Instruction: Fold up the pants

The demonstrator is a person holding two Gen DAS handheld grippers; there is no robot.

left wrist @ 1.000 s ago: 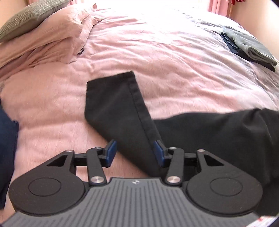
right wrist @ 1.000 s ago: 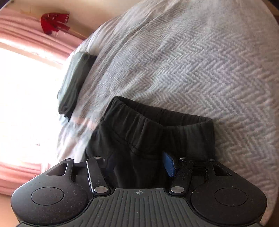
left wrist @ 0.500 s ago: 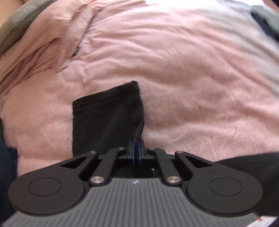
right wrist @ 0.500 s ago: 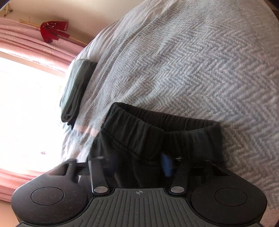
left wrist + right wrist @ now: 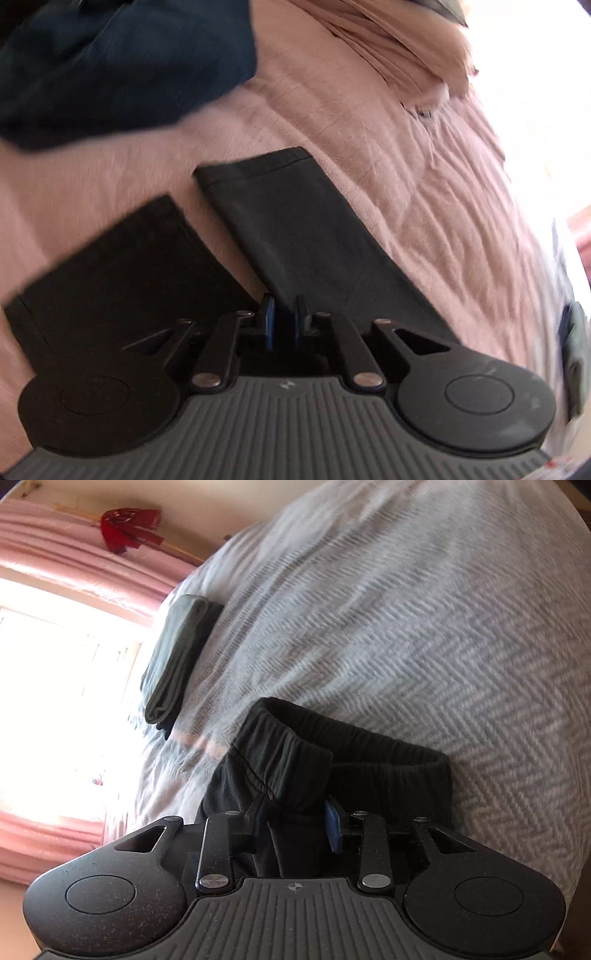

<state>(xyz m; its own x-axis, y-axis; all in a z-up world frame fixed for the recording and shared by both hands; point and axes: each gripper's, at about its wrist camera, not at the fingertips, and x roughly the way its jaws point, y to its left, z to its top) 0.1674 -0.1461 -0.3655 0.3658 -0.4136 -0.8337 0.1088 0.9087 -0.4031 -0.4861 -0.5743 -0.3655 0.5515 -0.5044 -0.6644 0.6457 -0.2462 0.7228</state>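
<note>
Pants [image 5: 317, 236] leg dragged beside other leg; left fingers [image 5: 283, 321], right fingers [image 5: 295, 825] both pinching fabric.

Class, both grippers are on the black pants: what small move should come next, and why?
Probably carry the pinched leg across onto the other leg. The left gripper is shut on its edge, the legs lie side by side, and the right gripper holds the waistband.

Two close, downward fisheye views along fingers (shared: black pants [image 5: 306, 236], bed [image 5: 424, 627]).
</note>
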